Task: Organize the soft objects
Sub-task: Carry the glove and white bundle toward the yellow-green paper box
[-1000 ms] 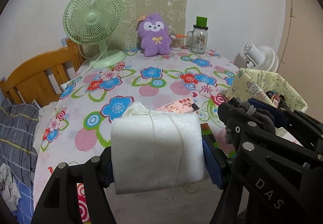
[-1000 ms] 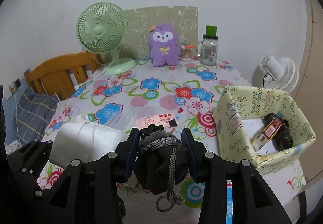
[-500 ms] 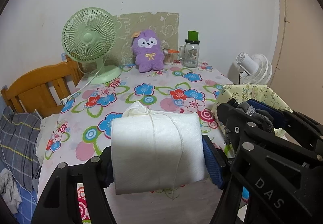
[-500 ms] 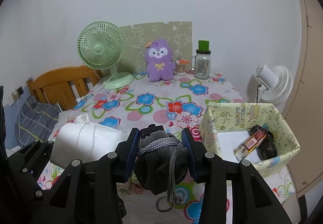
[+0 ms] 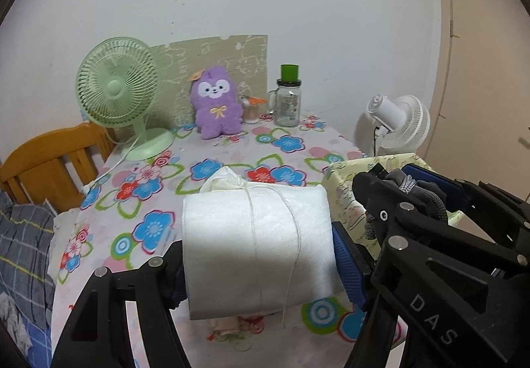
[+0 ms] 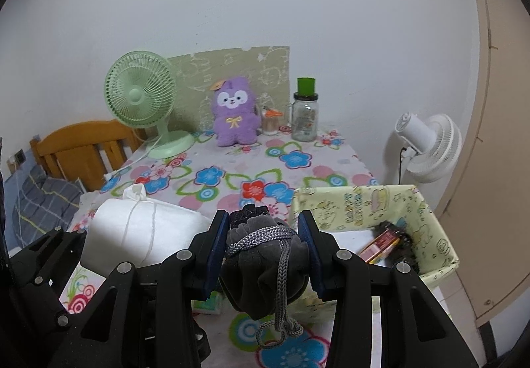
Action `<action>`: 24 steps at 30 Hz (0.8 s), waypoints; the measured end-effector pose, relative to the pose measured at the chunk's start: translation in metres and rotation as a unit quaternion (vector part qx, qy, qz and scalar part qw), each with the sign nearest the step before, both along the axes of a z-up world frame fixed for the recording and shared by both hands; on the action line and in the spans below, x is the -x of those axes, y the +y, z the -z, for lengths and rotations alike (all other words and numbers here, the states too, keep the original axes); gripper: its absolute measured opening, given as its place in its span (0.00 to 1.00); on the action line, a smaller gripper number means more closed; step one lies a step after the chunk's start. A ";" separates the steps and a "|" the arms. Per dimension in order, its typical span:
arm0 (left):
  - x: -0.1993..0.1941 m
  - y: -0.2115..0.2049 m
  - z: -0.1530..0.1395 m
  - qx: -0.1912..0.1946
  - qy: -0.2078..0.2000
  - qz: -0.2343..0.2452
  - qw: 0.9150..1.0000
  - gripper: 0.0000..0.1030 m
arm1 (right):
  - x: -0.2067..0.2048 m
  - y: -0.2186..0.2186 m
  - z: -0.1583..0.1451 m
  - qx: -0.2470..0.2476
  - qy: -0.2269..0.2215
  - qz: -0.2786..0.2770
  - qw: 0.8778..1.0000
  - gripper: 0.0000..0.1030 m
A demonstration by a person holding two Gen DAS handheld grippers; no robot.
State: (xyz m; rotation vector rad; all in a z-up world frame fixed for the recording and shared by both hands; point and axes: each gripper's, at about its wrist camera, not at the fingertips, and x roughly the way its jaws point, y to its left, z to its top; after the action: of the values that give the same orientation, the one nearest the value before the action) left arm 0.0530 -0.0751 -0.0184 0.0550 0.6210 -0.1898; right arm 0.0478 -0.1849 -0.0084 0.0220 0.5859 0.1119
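While the left wrist view shows only the near corner of the pale yellow printed paper box [image 5: 344, 176], the right wrist view looks into it: a red-and-yellow packet [image 6: 379, 243] and a dark object [image 6: 397, 235] that cannot be identified lie on white lining. The box stands at the right edge of the flower-patterned tabletop [image 6: 232, 169], near its front.

The left gripper [image 5: 256, 250] is clamped on a white soft bundle tied with thin white string [image 5: 255, 245], its blue pads pressing both ends; the bundle is lifted clear of the tabletop. The right gripper [image 6: 263, 253] is clenched on a dark grey drawstring pouch with a braided grey cord [image 6: 265, 265], also held above the tabletop, just left of the box. In both views the two grippers stand side by side, close together.

The middle of the tabletop lies open between the grippers and the back edge. Along the back edge, from left to right, stand a light green desk fan [image 6: 140, 96], a purple plush toy with a yellow bow [image 6: 233, 113], a small jar with an orange top [image 6: 271, 123] and a glass mug-jar with a green cap [image 6: 305, 113]. A printed olive card [image 6: 265, 66] leans on the wall behind them.

Beyond the left edge is a wooden chair back [image 5: 49, 156] with checked grey fabric [image 5: 23, 245] below it. Beyond the right edge stands a white fan [image 6: 427, 146].

A small flat pink item [image 5: 232, 326], blurred, lies at the front edge under the bundle.
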 end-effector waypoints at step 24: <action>-0.033 -0.072 -0.002 -0.016 -0.008 0.037 0.999 0.73 | -0.028 -0.069 0.001 -0.007 -0.007 0.042 0.999 0.45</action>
State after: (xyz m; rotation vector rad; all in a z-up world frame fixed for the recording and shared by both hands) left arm 0.0865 -0.1469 -0.0166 0.1097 0.6062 -0.2503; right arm 0.0753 -0.2543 -0.0090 0.0601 0.5690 0.0353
